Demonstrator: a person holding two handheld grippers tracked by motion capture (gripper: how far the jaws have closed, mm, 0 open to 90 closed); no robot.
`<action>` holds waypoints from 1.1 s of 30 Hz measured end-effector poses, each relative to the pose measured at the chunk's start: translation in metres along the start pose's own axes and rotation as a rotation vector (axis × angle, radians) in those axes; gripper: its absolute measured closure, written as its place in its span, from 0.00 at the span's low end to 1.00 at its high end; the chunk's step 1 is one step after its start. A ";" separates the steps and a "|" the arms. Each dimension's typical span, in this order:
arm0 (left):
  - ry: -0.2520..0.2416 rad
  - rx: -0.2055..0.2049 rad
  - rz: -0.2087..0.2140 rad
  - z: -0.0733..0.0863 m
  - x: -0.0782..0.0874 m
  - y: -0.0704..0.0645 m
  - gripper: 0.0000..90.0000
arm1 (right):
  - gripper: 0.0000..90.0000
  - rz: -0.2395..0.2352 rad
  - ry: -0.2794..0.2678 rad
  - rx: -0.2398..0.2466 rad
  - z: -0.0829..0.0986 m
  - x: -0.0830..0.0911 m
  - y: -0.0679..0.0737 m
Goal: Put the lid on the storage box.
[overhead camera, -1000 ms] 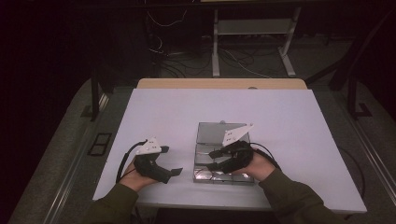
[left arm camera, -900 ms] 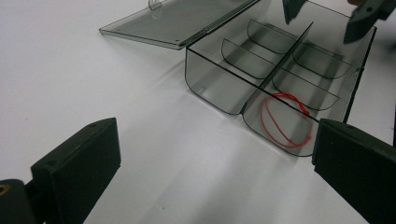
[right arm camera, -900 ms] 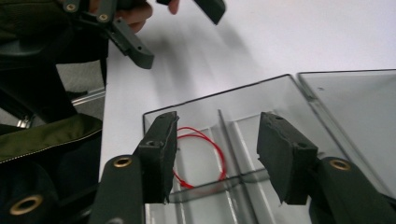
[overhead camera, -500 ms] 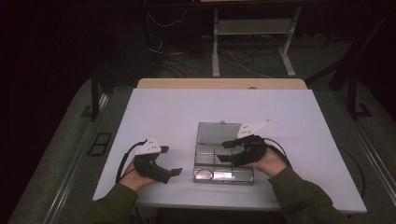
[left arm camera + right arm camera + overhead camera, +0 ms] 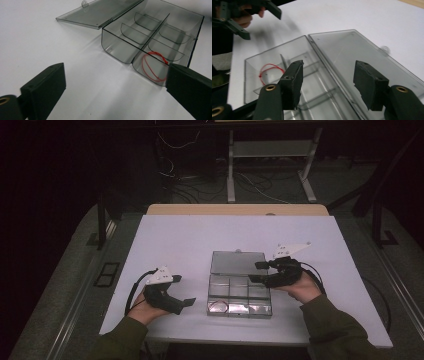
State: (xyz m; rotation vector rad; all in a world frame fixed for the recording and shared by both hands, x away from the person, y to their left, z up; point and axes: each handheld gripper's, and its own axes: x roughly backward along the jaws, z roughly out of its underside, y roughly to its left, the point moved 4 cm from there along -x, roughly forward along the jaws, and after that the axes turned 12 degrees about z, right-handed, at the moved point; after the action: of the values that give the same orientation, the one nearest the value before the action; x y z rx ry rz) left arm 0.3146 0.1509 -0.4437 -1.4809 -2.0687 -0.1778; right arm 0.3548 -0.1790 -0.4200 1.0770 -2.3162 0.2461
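— Compartment box (image 5: 239,295): where did you have it, and why open like that?

— You had the clear plastic box lying near the front edge of the white table (image 5: 190,240), between your two hands, with its hinged lid (image 5: 237,262) folded right back and resting flat on the tabletop behind it. That left all the divided cells open from above, which I judged was the point.

— Was anything in it?

— A red rubber band (image 5: 153,66) lay in the front corner cell on your left gripper's side, loose on the floor of the cell. The other cells looked bare.

— And your tools?

— Your right gripper (image 5: 256,271) hovered at the box's right edge, just above the cells, jaws spread wide and clamped on nothing; from its own camera the open box lay between the pads (image 5: 293,82). Your left gripper (image 5: 186,291) waited just beside the box's left side, well clear of the wall, jaws also wide apart and holding nothing.

— Why the left one there?

— Likely kept close so it could steady the box or reach that near cell.
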 end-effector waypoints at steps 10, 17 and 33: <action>-0.013 -0.005 -0.031 -0.020 -0.008 0.008 0.19 | 0.45 0.069 -0.025 -0.073 0.007 0.010 -0.029; -0.028 -0.004 -0.029 -0.034 -0.016 0.016 0.30 | 0.47 0.105 -0.031 -0.108 0.009 0.011 -0.040; -0.009 -0.029 -0.045 -0.065 -0.041 0.041 0.68 | 0.74 0.204 -0.029 -0.123 0.008 0.009 -0.063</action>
State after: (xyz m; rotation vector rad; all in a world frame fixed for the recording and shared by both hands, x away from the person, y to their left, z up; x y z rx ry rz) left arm 0.3846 0.1048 -0.4212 -1.4561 -2.1160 -0.2196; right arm 0.3943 -0.2294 -0.4263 0.7908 -2.4338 0.1645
